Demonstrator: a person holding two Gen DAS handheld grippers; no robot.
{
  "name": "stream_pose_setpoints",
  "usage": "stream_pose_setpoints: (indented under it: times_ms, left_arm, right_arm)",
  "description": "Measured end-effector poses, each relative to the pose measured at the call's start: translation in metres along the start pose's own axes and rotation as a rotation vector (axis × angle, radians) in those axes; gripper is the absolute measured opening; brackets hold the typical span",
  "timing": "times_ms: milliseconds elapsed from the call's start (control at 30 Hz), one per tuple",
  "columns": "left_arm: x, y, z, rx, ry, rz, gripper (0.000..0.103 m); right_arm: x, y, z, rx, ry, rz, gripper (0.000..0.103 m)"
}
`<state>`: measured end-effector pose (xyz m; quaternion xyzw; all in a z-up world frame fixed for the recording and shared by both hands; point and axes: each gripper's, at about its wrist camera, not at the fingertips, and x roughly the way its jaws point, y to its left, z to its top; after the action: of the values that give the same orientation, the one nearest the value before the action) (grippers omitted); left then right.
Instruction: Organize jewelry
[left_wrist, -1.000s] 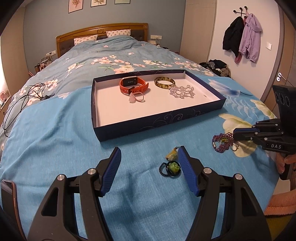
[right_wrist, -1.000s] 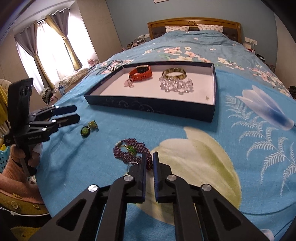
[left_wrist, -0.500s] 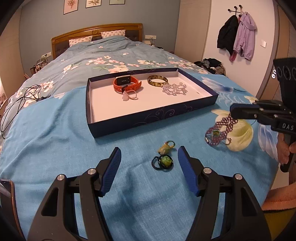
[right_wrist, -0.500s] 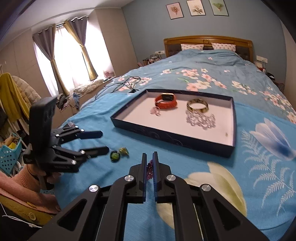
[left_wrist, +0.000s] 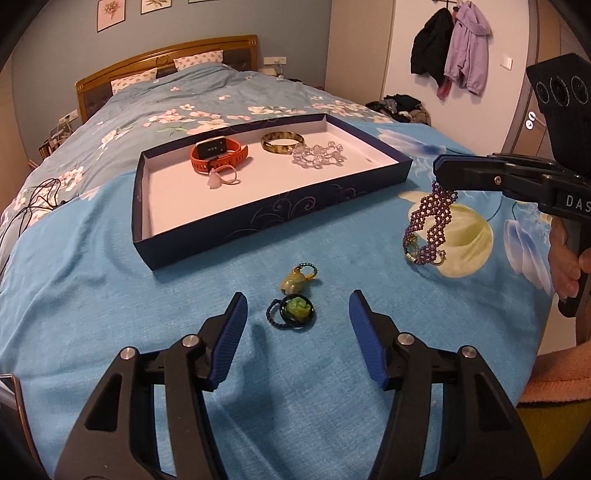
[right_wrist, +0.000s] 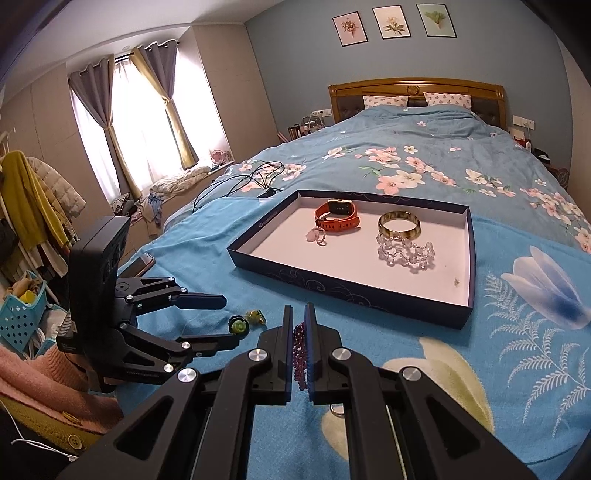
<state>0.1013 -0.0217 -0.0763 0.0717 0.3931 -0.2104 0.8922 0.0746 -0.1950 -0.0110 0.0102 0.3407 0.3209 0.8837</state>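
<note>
Dangling from your right hand-held gripper (left_wrist: 445, 173), marked "DAS", the pinched purple bracelet (left_wrist: 430, 225) hangs beside the tray (left_wrist: 273, 218). Your left hand-held gripper (left_wrist: 295, 325) is spread around the green ring (left_wrist: 295, 308) on the bed (left_wrist: 110, 277).

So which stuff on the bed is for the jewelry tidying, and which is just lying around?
For the job:
tray
purple bead bracelet, in the right gripper
green ring
yellow ring
orange watch, bangle, crystal bracelet, pink ring

Just lying around:
black cables
phone
</note>
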Motion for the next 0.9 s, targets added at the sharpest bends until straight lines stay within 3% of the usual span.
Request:
stream_pose_setpoints:
  times_ms: [267, 433, 633, 900]
  left_arm:
    - [0.005, -0.010, 0.008, 0.073, 0.003, 0.014, 0.048]
    - [0.015, -0.014, 0.008, 0.103, 0.041, 0.021, 0.029]
    - [0.020, -0.011, 0.007, 0.104, 0.062, 0.046, 0.023]
    - [0.009, -0.006, 0.007, 0.071, 0.017, 0.049, 0.022]
  right_arm:
    - [0.001, 0.000, -0.001, 0.008, -0.001, 0.011, 0.004]
    - [0.002, -0.001, -0.004, 0.016, 0.009, 0.017, 0.004]
    - [0.002, -0.004, -0.007, 0.027, 0.012, 0.026, 0.004]
    - [-0.001, -0.004, -0.004, 0.027, -0.007, 0.028, 0.004]
